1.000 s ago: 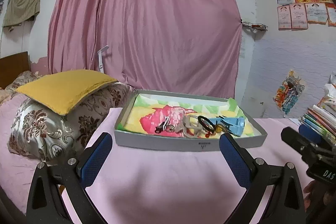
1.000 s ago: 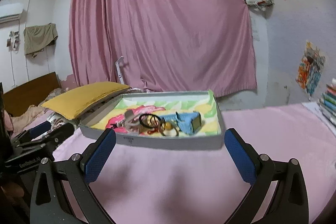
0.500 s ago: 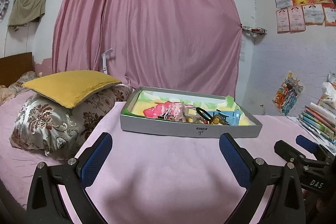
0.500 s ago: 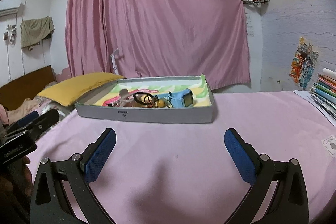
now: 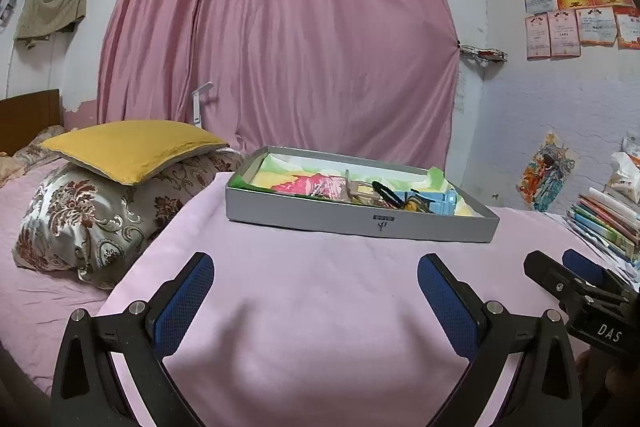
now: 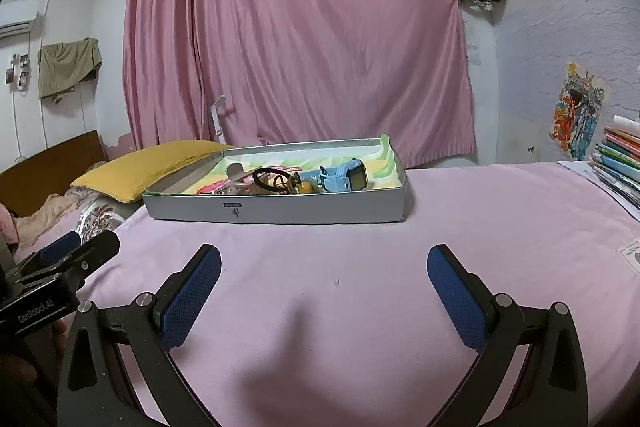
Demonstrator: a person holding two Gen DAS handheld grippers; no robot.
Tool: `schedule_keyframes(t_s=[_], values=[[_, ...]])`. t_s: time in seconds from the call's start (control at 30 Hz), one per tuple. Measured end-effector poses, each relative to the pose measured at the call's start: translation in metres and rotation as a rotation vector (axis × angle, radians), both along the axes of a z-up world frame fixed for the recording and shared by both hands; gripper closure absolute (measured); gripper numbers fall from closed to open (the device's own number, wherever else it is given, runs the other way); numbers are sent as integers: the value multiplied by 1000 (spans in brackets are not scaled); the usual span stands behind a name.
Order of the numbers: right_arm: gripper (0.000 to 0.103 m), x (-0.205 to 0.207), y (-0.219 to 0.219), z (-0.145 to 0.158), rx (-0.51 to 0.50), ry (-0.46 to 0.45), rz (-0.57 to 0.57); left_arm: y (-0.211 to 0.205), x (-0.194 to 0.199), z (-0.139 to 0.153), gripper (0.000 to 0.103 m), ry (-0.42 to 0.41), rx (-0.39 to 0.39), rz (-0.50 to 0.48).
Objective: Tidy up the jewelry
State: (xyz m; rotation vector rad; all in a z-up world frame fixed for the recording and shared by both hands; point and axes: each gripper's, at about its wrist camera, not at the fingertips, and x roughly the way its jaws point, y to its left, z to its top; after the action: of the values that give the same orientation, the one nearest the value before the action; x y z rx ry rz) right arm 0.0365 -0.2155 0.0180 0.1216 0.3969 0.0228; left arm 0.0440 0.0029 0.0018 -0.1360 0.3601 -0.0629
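on the pink sheet (image 5: 320, 291), well ahead of both grippers, sits a shallow grey tray (image 5: 360, 221) with a small logo on its near wall. inside it, on a bright paper liner (image 6: 384, 163), the jewelry lies in a loose heap: a blue watch (image 6: 346, 179), a black ring (image 6: 270, 179), a small amber bead (image 6: 306, 187) and some beige and pink bits too tangled to tell apart. the left gripper (image 5: 316, 297) hangs low over the sheet with its jaws spread wide and nothing between the blue pads (image 5: 184, 303). the right gripper (image 6: 324, 291) is likewise released and empty, just beside the left one. left of the tray lie a yellow cushion (image 5: 128, 147) on a floral pillow (image 5: 92, 211); a stack of books (image 6: 620, 163) stands to the right, and a pink curtain (image 5: 296, 39) hangs behind.
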Motion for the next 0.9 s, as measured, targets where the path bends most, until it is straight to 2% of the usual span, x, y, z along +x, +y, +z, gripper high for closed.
schedule_keyframes(t_s=[0.33, 0.57, 0.9], values=[[2, 2, -3, 0, 29, 4, 4, -4, -1, -5, 1, 24, 21, 2], [2, 3, -2, -1, 25, 0, 7, 3, 2, -11, 1, 57, -26, 5], [2, 3, 0, 0, 10, 3, 14, 3, 3, -12, 1, 58, -21, 8]])
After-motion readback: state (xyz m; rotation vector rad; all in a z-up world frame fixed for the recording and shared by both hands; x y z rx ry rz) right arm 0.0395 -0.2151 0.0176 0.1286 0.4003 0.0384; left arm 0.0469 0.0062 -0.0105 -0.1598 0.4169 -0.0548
